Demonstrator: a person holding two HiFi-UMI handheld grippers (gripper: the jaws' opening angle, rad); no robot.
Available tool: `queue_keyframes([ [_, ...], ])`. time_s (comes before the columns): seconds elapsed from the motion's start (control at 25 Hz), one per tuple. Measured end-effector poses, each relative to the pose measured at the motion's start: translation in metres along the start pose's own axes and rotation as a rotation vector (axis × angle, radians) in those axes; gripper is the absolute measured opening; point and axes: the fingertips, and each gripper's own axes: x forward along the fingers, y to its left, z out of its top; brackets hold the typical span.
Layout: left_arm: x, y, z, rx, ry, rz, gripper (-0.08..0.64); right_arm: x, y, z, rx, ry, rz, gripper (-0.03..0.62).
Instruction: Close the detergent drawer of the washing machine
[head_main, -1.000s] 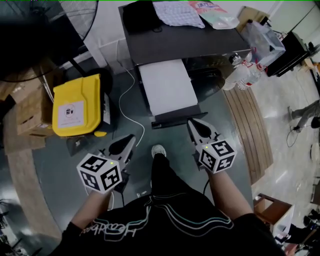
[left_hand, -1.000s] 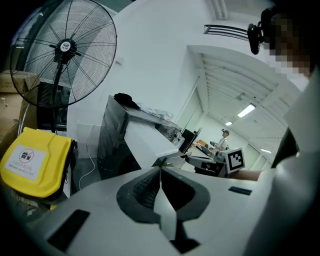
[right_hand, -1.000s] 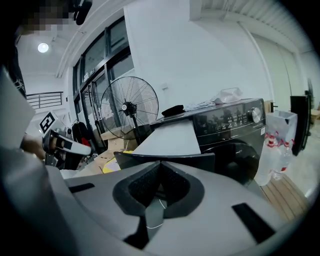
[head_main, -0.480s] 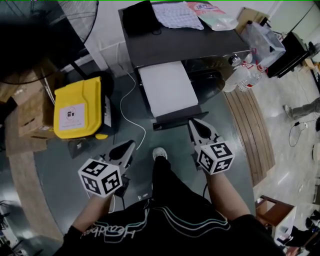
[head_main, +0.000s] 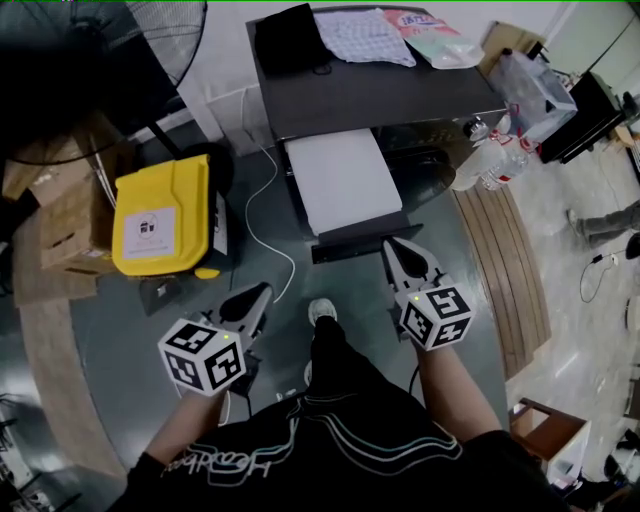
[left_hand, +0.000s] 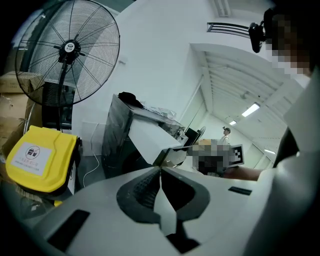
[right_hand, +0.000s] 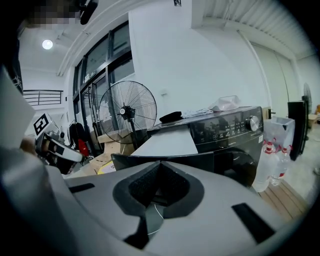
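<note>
The dark washing machine (head_main: 370, 90) stands ahead of me, and its long white detergent drawer (head_main: 340, 180) is pulled far out toward me, ending in a dark front panel (head_main: 360, 240). My right gripper (head_main: 388, 243) is shut and empty, its tips just right of that front panel. My left gripper (head_main: 262, 290) is also shut and empty, lower and to the left, clear of the drawer. In the right gripper view the drawer (right_hand: 165, 140) juts out from the control panel (right_hand: 230, 130) beyond my right gripper (right_hand: 160, 162). In the left gripper view the drawer (left_hand: 150, 140) shows beyond my left gripper (left_hand: 161, 167).
A yellow bin (head_main: 165, 215) and cardboard boxes (head_main: 70, 220) sit at the left below a standing fan (head_main: 110, 60). A white cable (head_main: 265, 200) runs across the floor. Water bottles (head_main: 490, 160) and a wooden platform (head_main: 500, 260) lie to the right. A checked cloth (head_main: 365, 35) lies on the machine.
The head view has shifted slightly, so the machine sits a little further right. Both grippers stay shut in about the same places, and the drawer is equally far out.
</note>
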Motion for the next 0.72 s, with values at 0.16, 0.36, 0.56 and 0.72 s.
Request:
queue_keyframes([
  [0.16,0.0,0.004,0.002,-0.005,-0.004,0.007,0.031,0.002,-0.001,0.001,0.004,0.007,0.003,0.026],
  [0.36,0.0,0.01,0.006,-0.018,-0.008,0.019,0.031,0.009,-0.002,0.006,0.006,0.009,0.006,0.025],
  [0.56,0.002,0.014,0.008,-0.025,-0.006,0.025,0.031,0.02,-0.005,0.012,0.011,0.008,0.004,0.025],
  [0.72,0.003,0.02,0.01,-0.031,-0.006,0.032,0.031,0.027,-0.005,0.014,0.007,0.013,0.007,0.026],
])
